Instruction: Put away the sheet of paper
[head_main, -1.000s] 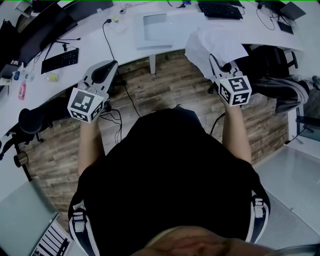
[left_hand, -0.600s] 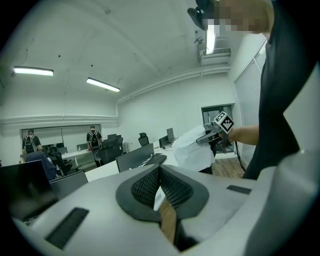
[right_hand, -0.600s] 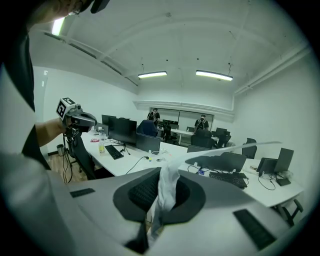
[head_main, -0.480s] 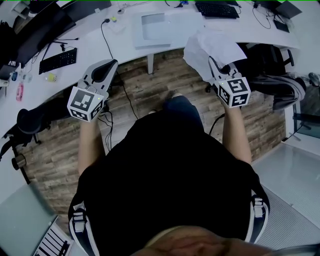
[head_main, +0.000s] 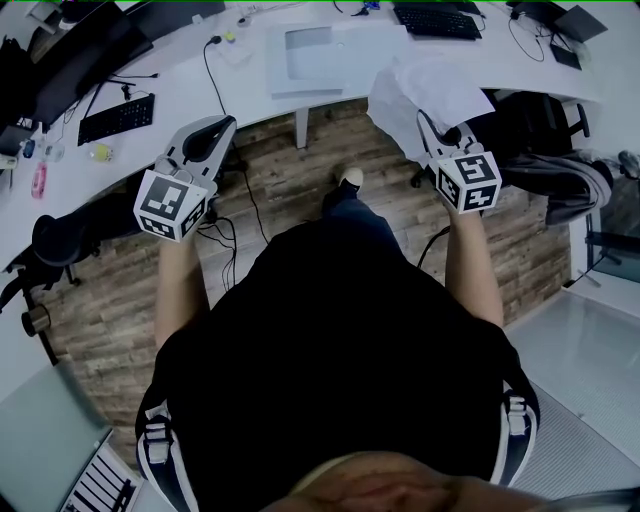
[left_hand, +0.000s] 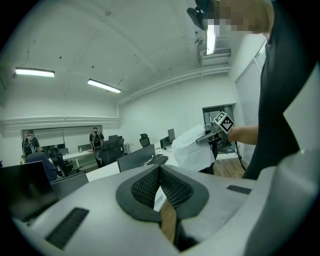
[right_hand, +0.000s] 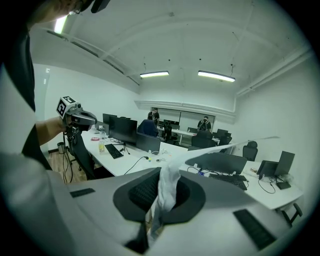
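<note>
Head view: a shoe (head_main: 349, 177) now steps toward the desk (head_main: 180, 85); the right gripper (head_main: 430, 128) keeps its fingers clenched on the paper (head_main: 425, 90) over the desk edge, the left gripper (head_main: 212, 135) closed, empty. Drop-off looks close.

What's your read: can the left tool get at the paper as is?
Probably yes. The paper hangs in open air from the shut right tool, and nothing stands between it and the left tool, which is shut and empty.

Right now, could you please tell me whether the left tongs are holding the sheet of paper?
No, the sheet of paper is pinched in the right tongs, while the left tongs are closed on nothing.
</note>
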